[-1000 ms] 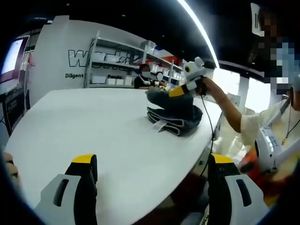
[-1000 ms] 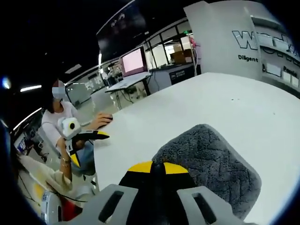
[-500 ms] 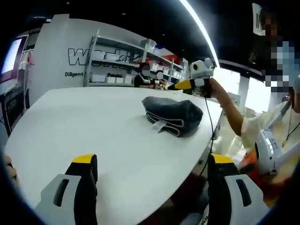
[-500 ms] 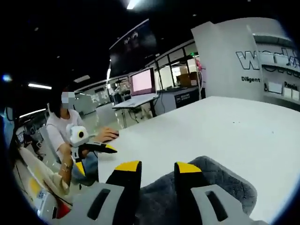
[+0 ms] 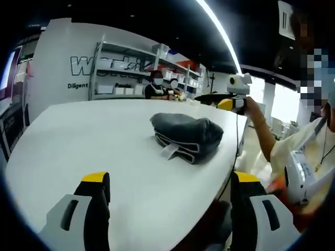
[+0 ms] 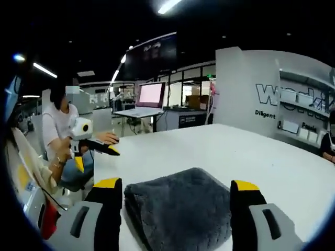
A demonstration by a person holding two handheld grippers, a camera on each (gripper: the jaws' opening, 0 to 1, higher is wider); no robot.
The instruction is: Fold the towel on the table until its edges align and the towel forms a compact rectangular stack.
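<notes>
A dark grey towel (image 5: 186, 135) lies folded into a thick compact stack on the white table (image 5: 78, 136), with a pale label sticking out at its near edge. My left gripper (image 5: 168, 183) is open, low over the near table edge and well short of the towel. My right gripper (image 5: 230, 99), held in a hand, hovers beyond the towel's right side. In the right gripper view, the towel (image 6: 180, 212) lies just ahead between the jaws of my open right gripper (image 6: 176, 185), which hold nothing. My left gripper (image 6: 97, 147) shows across the table (image 6: 235, 151) at the left.
The table's curved edge (image 5: 227, 157) runs close to the towel's right side. A person's sleeve (image 5: 293, 146) is beside it. Shelves (image 5: 120, 73) and a lettered white wall (image 6: 246, 89) stand behind, with seated people and a desk with a monitor (image 6: 151, 95).
My right gripper was shut on the towel's top, then opened, let go and drew back off it. The towel has settled flatter. My left gripper stayed open in place.
</notes>
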